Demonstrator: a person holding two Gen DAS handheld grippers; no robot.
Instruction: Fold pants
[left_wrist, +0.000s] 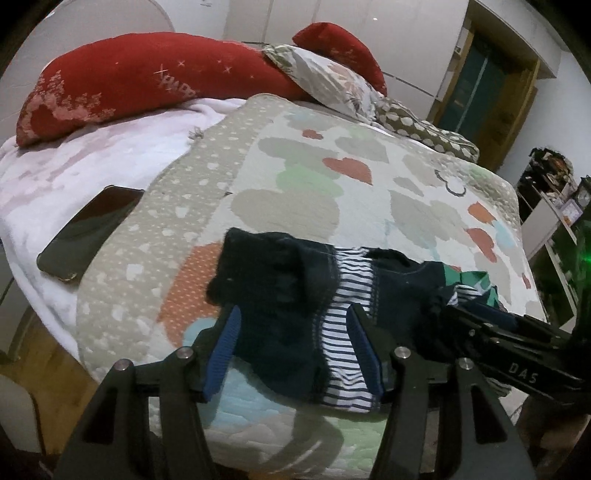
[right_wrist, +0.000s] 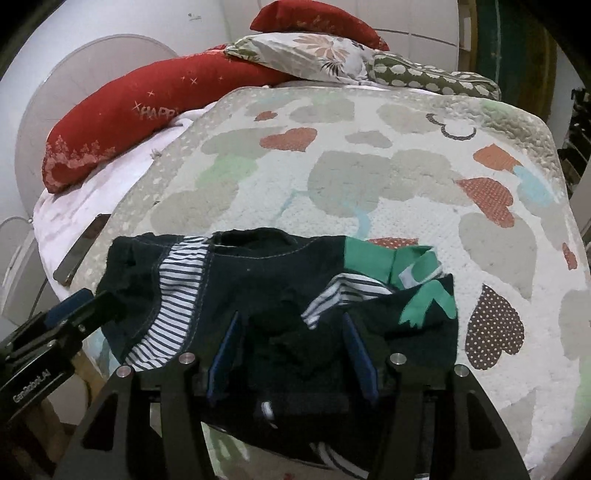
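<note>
The pants (left_wrist: 280, 280), dark navy with white-striped lining and green patches, lie bunched at the near edge of the quilted bed (left_wrist: 332, 177). My left gripper (left_wrist: 295, 343) is over their left part. Its blue pads stand wide apart, with the cloth loose between them. In the right wrist view the pants (right_wrist: 258, 273) spread across the bed's front. My right gripper (right_wrist: 291, 350) straddles a dark fold near the green patch, jaws apart and not pinching it. Each gripper shows in the other's view: the right gripper (left_wrist: 498, 332) and the left gripper (right_wrist: 70, 317).
A dark phone (left_wrist: 88, 236) lies on the white blanket (left_wrist: 74, 166) at the left. Red pillows (left_wrist: 122, 85) and a floral pillow (left_wrist: 325, 74) sit at the head. The patterned quilt stretches beyond the pants. Shelves (left_wrist: 554, 192) stand to the right, and a wooden floor (left_wrist: 40, 354) shows lower left.
</note>
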